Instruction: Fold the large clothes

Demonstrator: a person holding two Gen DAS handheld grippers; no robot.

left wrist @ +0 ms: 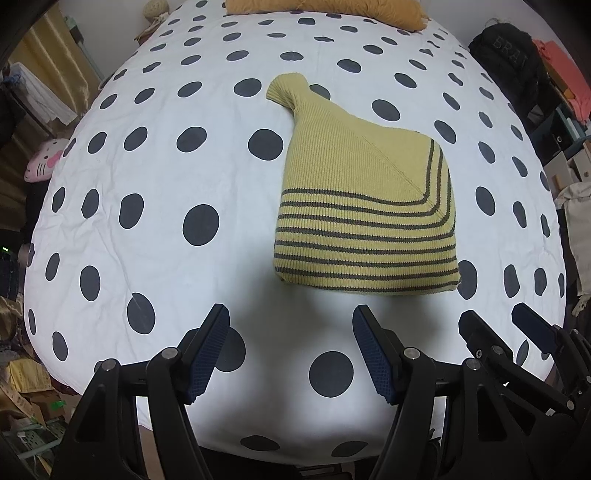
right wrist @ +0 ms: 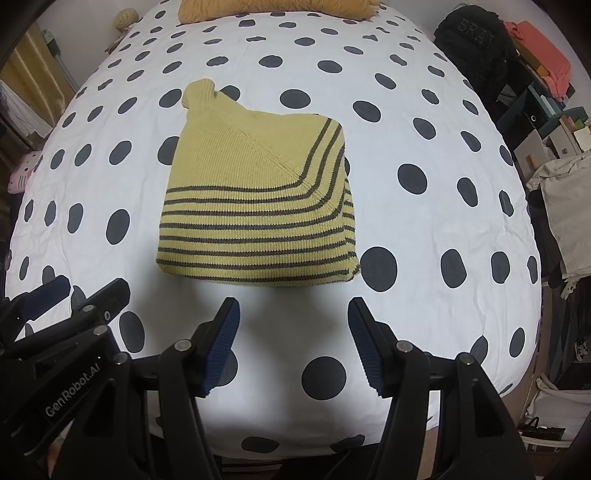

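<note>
A yellow knit sweater with dark stripes (left wrist: 362, 206) lies folded into a compact block on the white polka-dot bed cover (left wrist: 155, 206). A ribbed cuff or collar end sticks out at its far left corner. It also shows in the right wrist view (right wrist: 255, 210). My left gripper (left wrist: 290, 328) is open and empty, above the bed just short of the sweater's near edge. My right gripper (right wrist: 293, 321) is open and empty, also just short of the near edge. The right gripper shows in the left wrist view (left wrist: 495, 325), and the left one in the right wrist view (right wrist: 88, 291).
A mustard pillow (left wrist: 332, 11) lies at the head of the bed. A black backpack (left wrist: 513, 55) and cluttered shelves (right wrist: 554, 110) stand to the right. A pink plush (left wrist: 44, 162) sits at the left edge. The bed's near edge is below the grippers.
</note>
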